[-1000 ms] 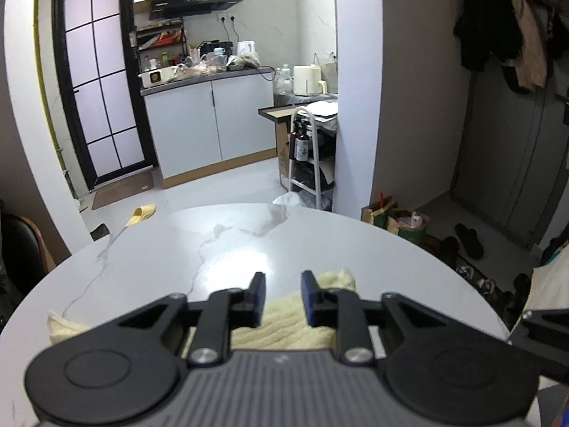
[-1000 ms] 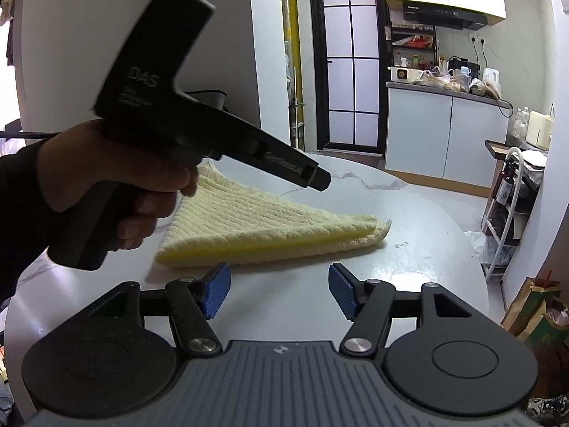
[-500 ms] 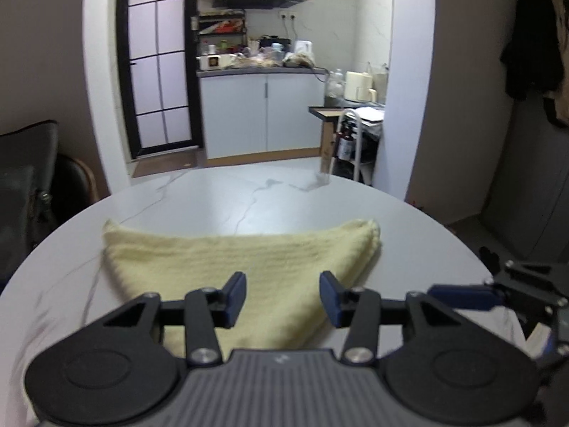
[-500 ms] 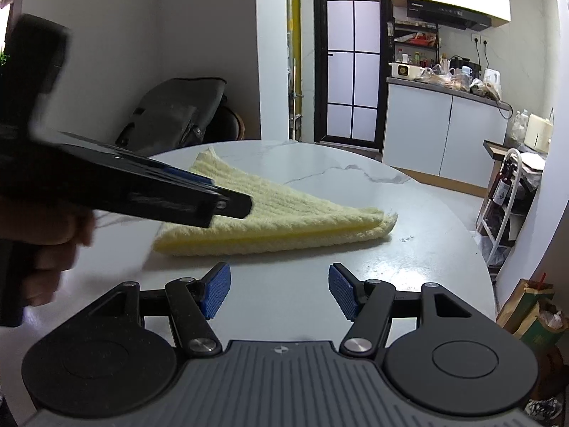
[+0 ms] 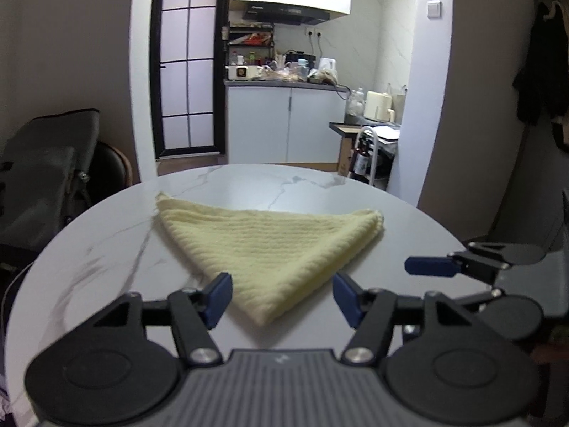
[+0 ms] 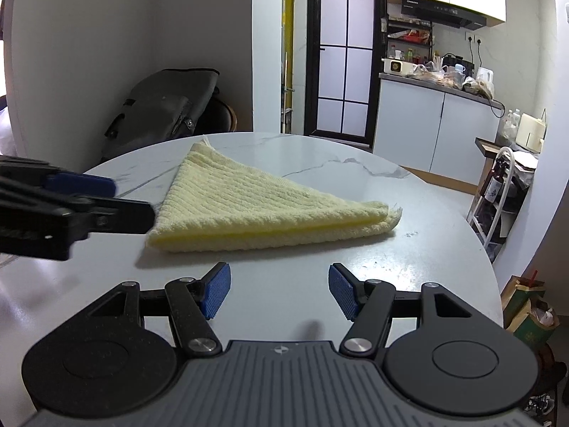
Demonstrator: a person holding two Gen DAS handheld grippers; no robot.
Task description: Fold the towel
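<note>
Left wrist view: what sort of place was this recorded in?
Most likely a small home, in a dining spot beside an open kitchenette. A round marble-pattern table holds the folded yellow towel; behind it are white kitchen cabinets under a cluttered counter and a range hood.

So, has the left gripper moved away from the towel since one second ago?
Yes. The left gripper has pulled back toward the near rim of the table; the whole towel now lies ahead of its open fingers.
</note>
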